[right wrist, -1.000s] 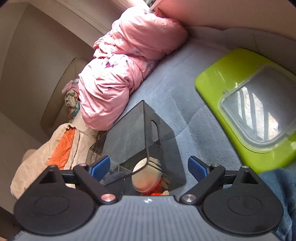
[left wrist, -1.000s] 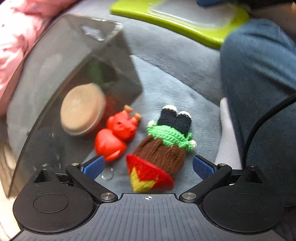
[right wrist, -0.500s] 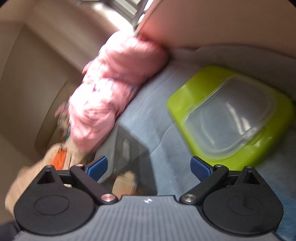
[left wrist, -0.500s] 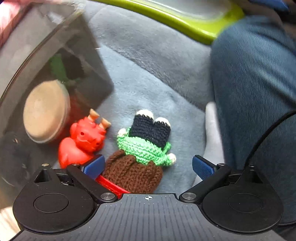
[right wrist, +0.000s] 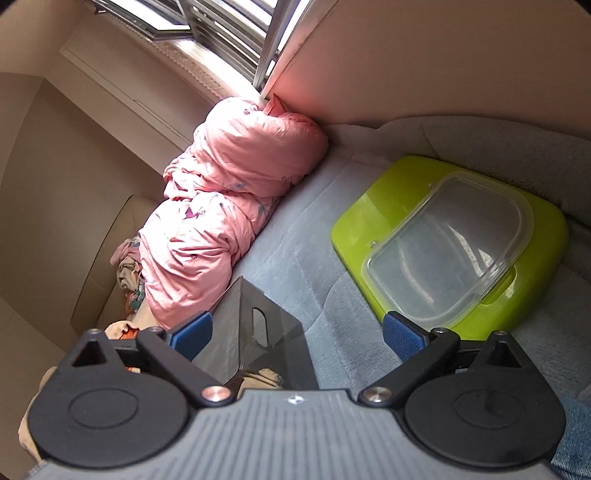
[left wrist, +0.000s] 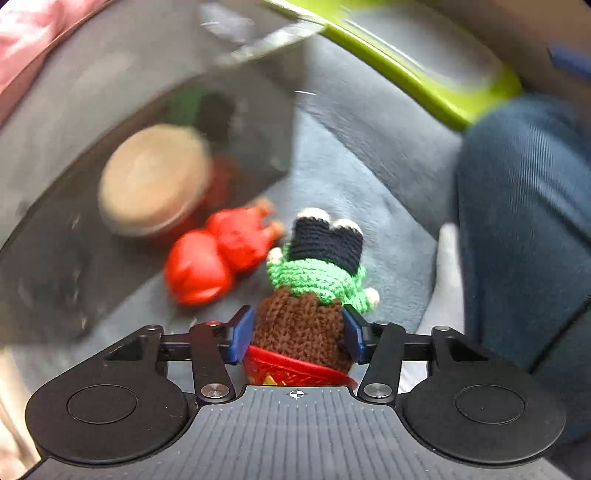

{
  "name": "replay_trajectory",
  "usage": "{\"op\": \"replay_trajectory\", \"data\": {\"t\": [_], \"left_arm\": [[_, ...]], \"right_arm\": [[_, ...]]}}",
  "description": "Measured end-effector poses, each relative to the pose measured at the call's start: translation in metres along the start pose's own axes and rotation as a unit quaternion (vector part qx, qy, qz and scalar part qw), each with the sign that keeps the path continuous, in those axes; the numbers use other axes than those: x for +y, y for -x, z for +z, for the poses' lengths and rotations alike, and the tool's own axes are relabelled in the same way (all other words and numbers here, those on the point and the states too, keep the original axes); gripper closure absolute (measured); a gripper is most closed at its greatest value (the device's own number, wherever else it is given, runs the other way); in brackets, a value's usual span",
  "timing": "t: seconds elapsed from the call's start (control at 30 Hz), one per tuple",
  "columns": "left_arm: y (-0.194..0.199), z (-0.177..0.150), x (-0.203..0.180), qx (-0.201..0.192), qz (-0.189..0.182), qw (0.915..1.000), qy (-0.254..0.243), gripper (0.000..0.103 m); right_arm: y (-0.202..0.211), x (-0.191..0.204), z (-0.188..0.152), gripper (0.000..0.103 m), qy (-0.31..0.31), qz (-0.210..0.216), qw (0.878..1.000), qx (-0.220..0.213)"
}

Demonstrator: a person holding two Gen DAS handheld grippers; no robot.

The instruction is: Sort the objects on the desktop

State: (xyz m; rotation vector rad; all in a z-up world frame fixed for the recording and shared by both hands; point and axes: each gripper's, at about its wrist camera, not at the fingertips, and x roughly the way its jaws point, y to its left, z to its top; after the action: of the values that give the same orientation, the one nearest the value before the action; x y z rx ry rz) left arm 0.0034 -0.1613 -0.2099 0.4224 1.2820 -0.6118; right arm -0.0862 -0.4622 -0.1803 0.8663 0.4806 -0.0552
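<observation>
The left gripper [left wrist: 298,334] pinches the knitted doll [left wrist: 314,291] beside the red toy [left wrist: 218,262] at its brown middle; it looks soft, light and squashy.

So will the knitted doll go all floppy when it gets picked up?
Probably. The knitted doll looks like soft yarn, so its dark legs should dangle. The left gripper pinches its brown middle; it likely squashes, seems light, and shouldn't slip.

Home bedroom: grey bed cover [right wrist: 295,236], bundled pink quilt [right wrist: 229,192], window [right wrist: 221,22].
</observation>
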Motion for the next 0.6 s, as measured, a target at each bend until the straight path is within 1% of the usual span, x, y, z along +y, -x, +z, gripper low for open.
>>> {"op": "replay_trajectory", "data": {"t": [0.1, 0.13, 0.17, 0.23, 0.27, 0.37, 0.43, 0.47, 0.5, 0.53, 0.6], "left_arm": [[0.018, -0.012, 0.026, -0.009, -0.029, 0.9979, 0.057, 0.049], [0.026, -0.017, 0.033, -0.012, -0.048, 0.9956, 0.080, 0.049], [0.038, -0.022, 0.042, -0.017, -0.075, 0.9917, 0.102, 0.049], [0.073, -0.030, 0.059, -0.038, -0.138, 0.9799, 0.140, 0.050], [0.093, -0.033, 0.066, -0.053, -0.161, 0.9738, 0.152, 0.050], [0.154, -0.033, 0.095, -0.115, -0.203, 0.9545, 0.186, 0.053], [0.181, -0.021, 0.117, -0.157, -0.201, 0.9446, 0.207, 0.061], [0.188, -0.012, 0.128, -0.171, -0.188, 0.9420, 0.219, 0.063], [0.195, -0.003, 0.140, -0.186, -0.175, 0.9388, 0.232, 0.063], [0.198, 0.008, 0.151, -0.196, -0.163, 0.9354, 0.245, 0.063], [0.184, 0.037, 0.171, -0.195, -0.148, 0.9302, 0.274, 0.067]], "right_arm": [[0.000, 0.002, -0.001, 0.002, 0.001, -0.005, 1.000, 0.004], [-0.002, 0.003, -0.002, 0.002, -0.002, -0.007, 1.000, 0.009], [-0.004, 0.003, -0.004, 0.002, -0.005, -0.009, 1.000, 0.013], [-0.008, 0.007, -0.007, 0.002, -0.004, -0.010, 1.000, 0.025], [-0.010, 0.010, -0.008, 0.002, -0.002, -0.010, 0.999, 0.031], [-0.012, 0.020, -0.011, 0.002, 0.014, -0.014, 0.999, 0.036], [-0.015, 0.027, -0.013, 0.002, 0.020, -0.015, 0.999, 0.036], [-0.018, 0.030, -0.014, 0.002, 0.019, -0.013, 0.999, 0.038], [-0.021, 0.032, -0.015, 0.002, 0.018, -0.010, 0.999, 0.040], [-0.026, 0.034, -0.018, 0.002, 0.017, -0.007, 0.999, 0.046], [-0.035, 0.039, -0.024, 0.002, 0.020, -0.004, 0.998, 0.058]]}}
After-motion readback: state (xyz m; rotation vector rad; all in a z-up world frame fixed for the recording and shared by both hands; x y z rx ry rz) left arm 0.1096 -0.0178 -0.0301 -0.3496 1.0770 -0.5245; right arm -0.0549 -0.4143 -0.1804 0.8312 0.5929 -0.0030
